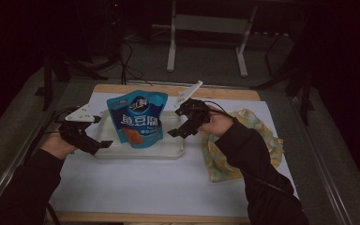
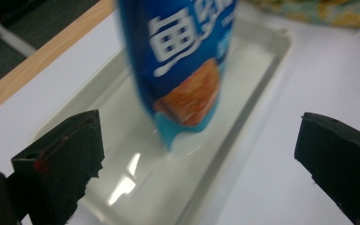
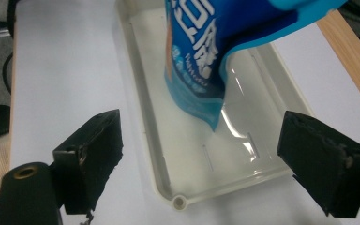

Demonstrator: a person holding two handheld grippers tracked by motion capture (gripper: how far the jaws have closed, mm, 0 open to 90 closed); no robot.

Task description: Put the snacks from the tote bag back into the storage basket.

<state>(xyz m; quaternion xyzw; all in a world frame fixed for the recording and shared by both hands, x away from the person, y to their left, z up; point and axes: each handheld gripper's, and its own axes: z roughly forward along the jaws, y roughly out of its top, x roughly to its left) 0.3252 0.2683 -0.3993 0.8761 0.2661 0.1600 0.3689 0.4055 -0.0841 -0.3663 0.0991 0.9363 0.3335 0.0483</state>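
At the left end of the white tray [image 1: 104, 123] the left tongs [image 1: 104, 144] are held with the jaws wide apart and nothing between them. A blue snack pouch [image 1: 138, 118] is seen standing in the tray on the counter [image 1: 168, 183], free of both tongs. At the right end the right tongs [image 1: 174, 133] are also opened wide and empty. A patterned cloth [image 1: 215, 161] is laid further right.

High view dim, surroundings dark; gripper views brighter, pouch [image 2: 183, 65] blurred, tray [image 3: 243, 140] glare.
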